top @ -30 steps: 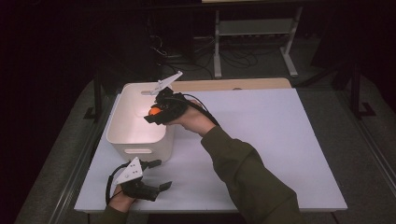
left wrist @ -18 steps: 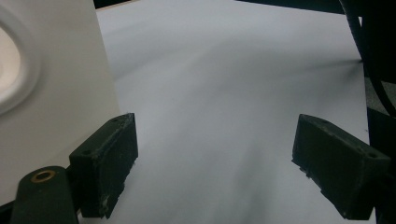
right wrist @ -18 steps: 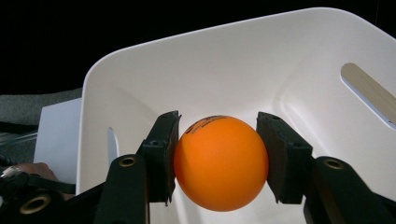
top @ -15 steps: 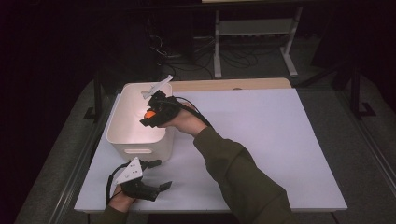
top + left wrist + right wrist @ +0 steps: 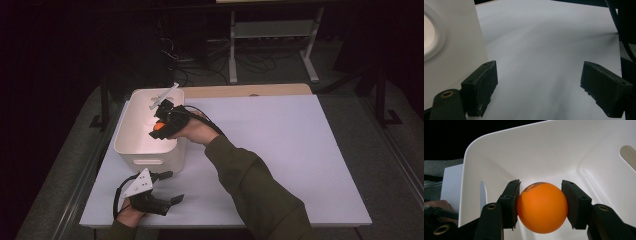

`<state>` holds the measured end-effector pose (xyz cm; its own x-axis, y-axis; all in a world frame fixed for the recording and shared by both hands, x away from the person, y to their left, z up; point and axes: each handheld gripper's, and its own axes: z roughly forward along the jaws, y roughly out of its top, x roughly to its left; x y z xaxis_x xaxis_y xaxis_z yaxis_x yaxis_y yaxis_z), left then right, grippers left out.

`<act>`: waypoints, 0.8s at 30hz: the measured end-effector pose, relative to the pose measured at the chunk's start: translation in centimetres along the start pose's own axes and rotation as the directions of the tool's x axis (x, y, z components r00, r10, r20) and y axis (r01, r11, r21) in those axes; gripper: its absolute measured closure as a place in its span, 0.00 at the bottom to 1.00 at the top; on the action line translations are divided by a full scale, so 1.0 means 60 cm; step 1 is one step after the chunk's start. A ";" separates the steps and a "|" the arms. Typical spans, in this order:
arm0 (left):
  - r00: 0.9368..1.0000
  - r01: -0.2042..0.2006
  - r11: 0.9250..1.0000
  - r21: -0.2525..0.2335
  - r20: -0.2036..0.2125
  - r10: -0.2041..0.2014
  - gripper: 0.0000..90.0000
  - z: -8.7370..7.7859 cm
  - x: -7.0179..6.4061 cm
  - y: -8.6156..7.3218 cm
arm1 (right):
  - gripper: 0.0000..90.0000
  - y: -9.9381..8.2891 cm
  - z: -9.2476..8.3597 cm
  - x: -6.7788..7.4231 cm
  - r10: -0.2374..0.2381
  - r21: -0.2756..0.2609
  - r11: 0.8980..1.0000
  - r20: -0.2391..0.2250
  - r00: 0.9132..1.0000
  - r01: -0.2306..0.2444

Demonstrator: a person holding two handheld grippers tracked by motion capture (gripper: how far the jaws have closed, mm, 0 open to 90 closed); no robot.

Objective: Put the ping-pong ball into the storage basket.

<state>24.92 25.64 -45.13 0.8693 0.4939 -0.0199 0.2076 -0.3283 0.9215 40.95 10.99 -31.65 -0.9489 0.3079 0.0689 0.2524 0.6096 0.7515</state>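
An orange ball (image 5: 541, 207) sits between the pads of my right gripper (image 5: 540, 195), which is shut on it; the jaws have just been opening a little, and both pads still touch the ball. In the high view the right gripper (image 5: 159, 122) holds the ball (image 5: 157, 126) over the inside of a white bin (image 5: 131, 145), below its rim. The bin's inner wall (image 5: 549, 150) curves behind the ball. My left gripper (image 5: 171, 187) rests on the table in front of the bin, open with nothing between its jaws (image 5: 540, 82).
The bin stands at the left of a white tabletop (image 5: 280, 140), with a handle slot (image 5: 482, 192) in its wall. The bin's outer side (image 5: 454, 50) is right beside my left gripper. A metal stand (image 5: 270, 45) and cables lie on the dark floor beyond the table.
My right hand has moved left and slightly down, carrying the orange ball deeper over the bin. The left hand has stayed put.
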 end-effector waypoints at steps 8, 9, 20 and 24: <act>1.000 0.002 1.000 -0.001 0.001 -0.002 0.16 0.000 0.000 0.000 | 0.41 0.000 0.001 -0.001 0.020 0.000 1.000 0.008 1.000 -0.020; 1.000 0.002 1.000 -0.001 0.001 -0.002 0.16 0.000 0.000 0.000 | 0.41 0.000 0.001 -0.002 0.021 -0.001 1.000 0.008 1.000 -0.021; 1.000 0.004 1.000 -0.002 0.000 -0.004 0.16 0.000 0.000 0.000 | 0.39 -0.002 -0.028 -0.009 0.035 -0.026 0.999 -0.005 0.999 -0.035; 1.000 0.005 1.000 0.000 0.000 -0.005 0.16 0.000 0.000 0.000 | 0.38 -0.004 -0.047 -0.013 0.033 -0.040 0.999 -0.004 0.999 -0.033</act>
<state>24.93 25.66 -45.13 0.8682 0.4956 -0.0245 0.2120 -0.3259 0.9213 41.13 8.56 -30.04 -0.9410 0.3247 0.0959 0.2755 0.5698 0.7742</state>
